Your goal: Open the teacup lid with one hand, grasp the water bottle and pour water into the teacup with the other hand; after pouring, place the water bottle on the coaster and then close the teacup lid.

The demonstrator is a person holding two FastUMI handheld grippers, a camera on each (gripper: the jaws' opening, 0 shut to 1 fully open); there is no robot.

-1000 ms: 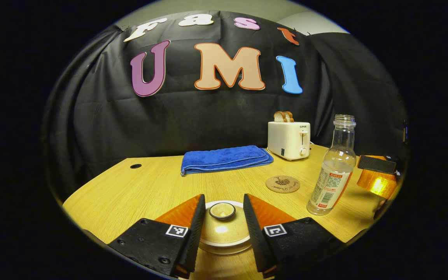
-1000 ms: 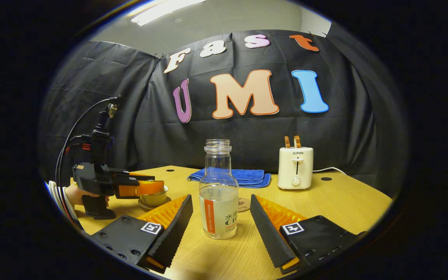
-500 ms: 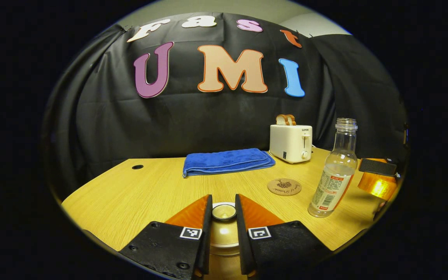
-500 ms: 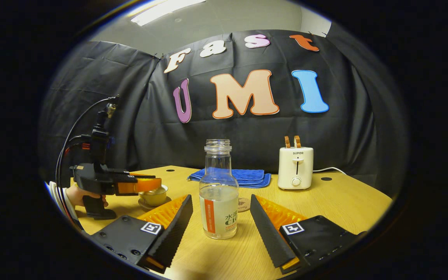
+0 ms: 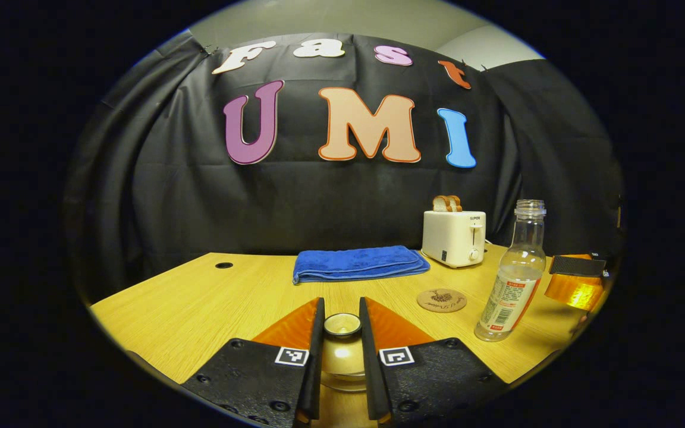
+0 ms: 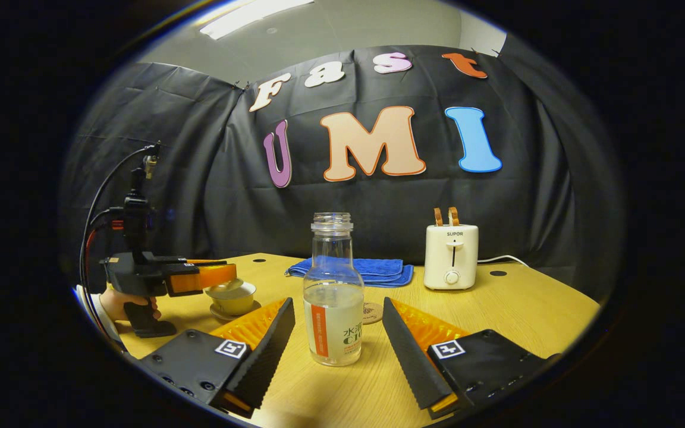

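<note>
**Lid pinched and raised, bottle between spread fingers**

Left gripper (image 5: 341, 333) clamped on the round knob of the teacup lid (image 5: 342, 351), both ribbed black fingers pressing it. Seen from the right gripper view, lid (image 6: 223, 288) tilted just above the glazed teacup (image 6: 233, 300) on its saucer. Right gripper (image 6: 338, 339) spread wide, flanking the clear water bottle (image 6: 333, 294) without touching; uncapped, upright on the wooden table (image 6: 533, 309). Round cork coaster (image 5: 442, 300) flat near the bottle.
</note>
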